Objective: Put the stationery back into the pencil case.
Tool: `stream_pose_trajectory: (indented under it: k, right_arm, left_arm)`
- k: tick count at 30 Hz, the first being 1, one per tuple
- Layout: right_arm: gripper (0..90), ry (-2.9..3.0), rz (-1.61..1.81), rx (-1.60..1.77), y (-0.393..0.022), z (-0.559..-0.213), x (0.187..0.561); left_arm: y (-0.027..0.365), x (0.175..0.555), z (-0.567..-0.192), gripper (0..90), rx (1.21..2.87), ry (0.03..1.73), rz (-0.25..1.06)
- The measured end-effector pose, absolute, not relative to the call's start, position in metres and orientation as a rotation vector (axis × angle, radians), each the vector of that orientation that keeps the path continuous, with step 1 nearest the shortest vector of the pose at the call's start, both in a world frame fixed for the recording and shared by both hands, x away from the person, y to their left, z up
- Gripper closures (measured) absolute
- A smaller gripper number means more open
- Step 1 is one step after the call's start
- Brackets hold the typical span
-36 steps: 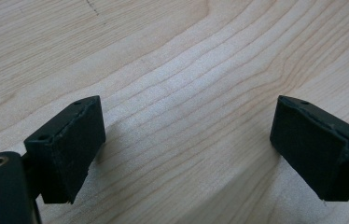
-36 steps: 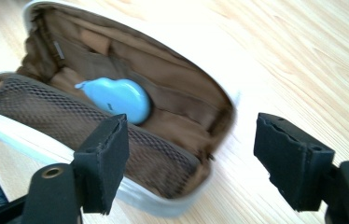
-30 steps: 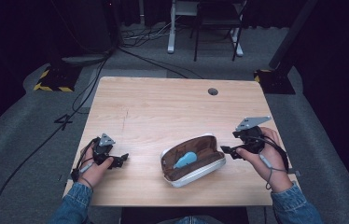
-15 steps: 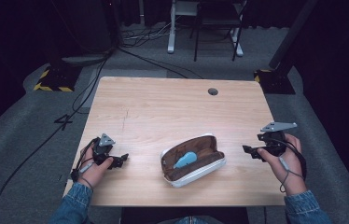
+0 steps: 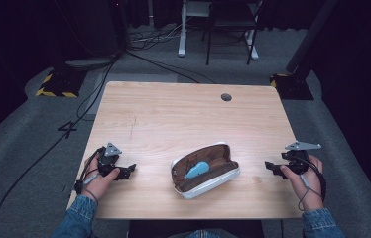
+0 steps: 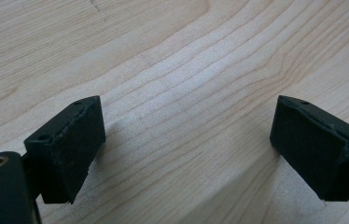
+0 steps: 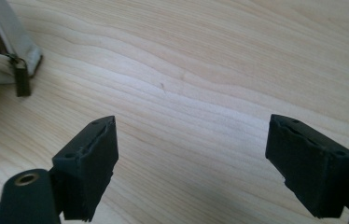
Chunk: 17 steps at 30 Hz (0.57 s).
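Note:
An open pouch (image 5: 204, 171), pale outside and brown inside, lies at the front middle of the wooden table (image 5: 183, 119), with a light blue object (image 5: 197, 169) inside it. Its corner (image 7: 0, 60) and zipper pull (image 7: 21, 77) show at the upper left of the right gripper view. My right gripper (image 5: 269, 167) sits near the table's right edge, apart from the pouch. Its jaws have just been opening and stand open (image 7: 191, 154) over bare wood. My left gripper (image 5: 130, 169) rests at the front left, open (image 6: 186, 140), with nothing between its pads.
A round cable hole (image 5: 226, 97) sits near the table's far edge. Beyond the table, cables run over the dark floor, and a stand with yellow-black stripes (image 5: 54, 84) is at the left. Desk legs (image 5: 181, 34) stand behind.
My right gripper has moved away from the pouch's right end, rightward and down to the table's right edge. The left hand and the pouch have stayed put.

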State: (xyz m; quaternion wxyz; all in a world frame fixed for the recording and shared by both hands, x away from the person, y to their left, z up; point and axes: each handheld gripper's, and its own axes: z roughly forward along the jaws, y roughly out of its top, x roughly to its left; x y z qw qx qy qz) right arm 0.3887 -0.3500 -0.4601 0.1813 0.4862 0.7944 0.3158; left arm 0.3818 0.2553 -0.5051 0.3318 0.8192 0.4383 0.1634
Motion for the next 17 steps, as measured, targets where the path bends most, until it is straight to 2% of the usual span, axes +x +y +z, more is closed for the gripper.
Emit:
stream_pose_trajectory:
  k: [12,14,17]
  right_arm:
    - [16.9,2.209,0.875,1.398,-0.359,-0.496,0.383]
    - [12.2,2.163,0.899,1.385,-0.359,-0.501,0.381]
    - [11.6,2.123,0.923,1.386,-0.358,-0.505,0.380]
  left_arm:
    - [0.255,0.381,-0.505,10.5,2.142,1.147,0.425]
    - [0.255,0.382,-0.505,10.4,2.145,1.143,0.427]
    - [0.255,0.382,-0.505,10.3,2.149,1.141,0.427]
